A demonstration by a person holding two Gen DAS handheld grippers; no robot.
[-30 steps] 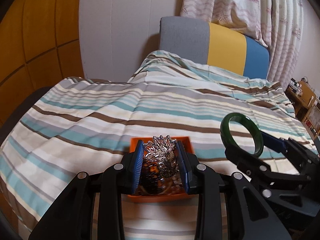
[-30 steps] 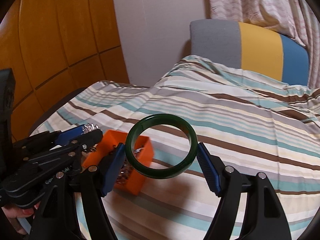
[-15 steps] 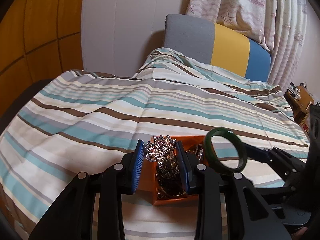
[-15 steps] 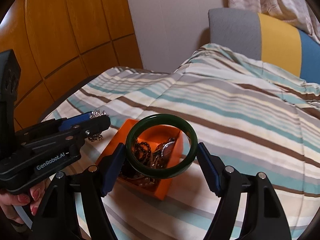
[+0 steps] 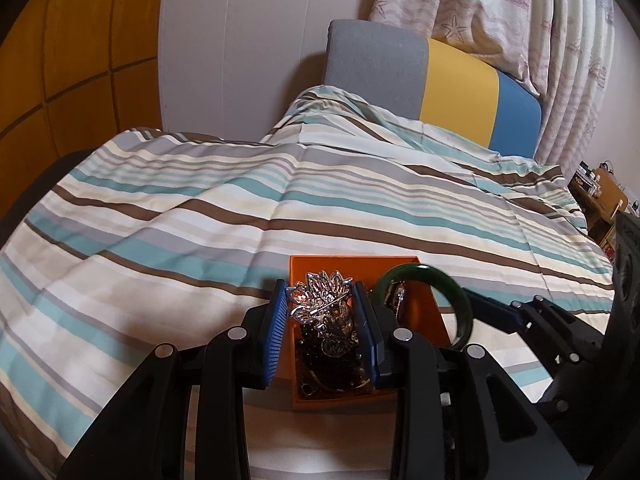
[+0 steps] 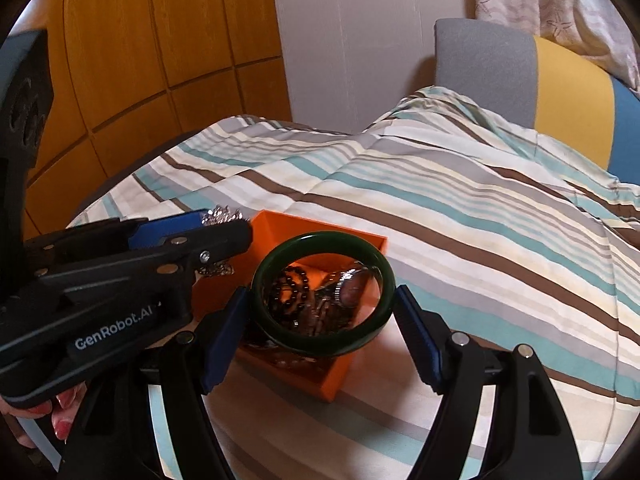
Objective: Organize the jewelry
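White letters on the side of the left gripper [image 5: 322, 322] read "GenRobot.AI". Its jaws are closed on a silver brooch [image 5: 320, 300] that stands up tall, low in the middle of the left view, over the orange box [image 6: 280, 224]. The right gripper [image 6: 322, 316] has its jaws pressed on both sides of a green bangle [image 6: 322, 344], with its hole facing the camera, above the box on the striped bed [image 5: 200, 220].

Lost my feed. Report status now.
Left gripper shut on silver brooch; right gripper shut on green bangle. Both over orange box. Nothing blocking.
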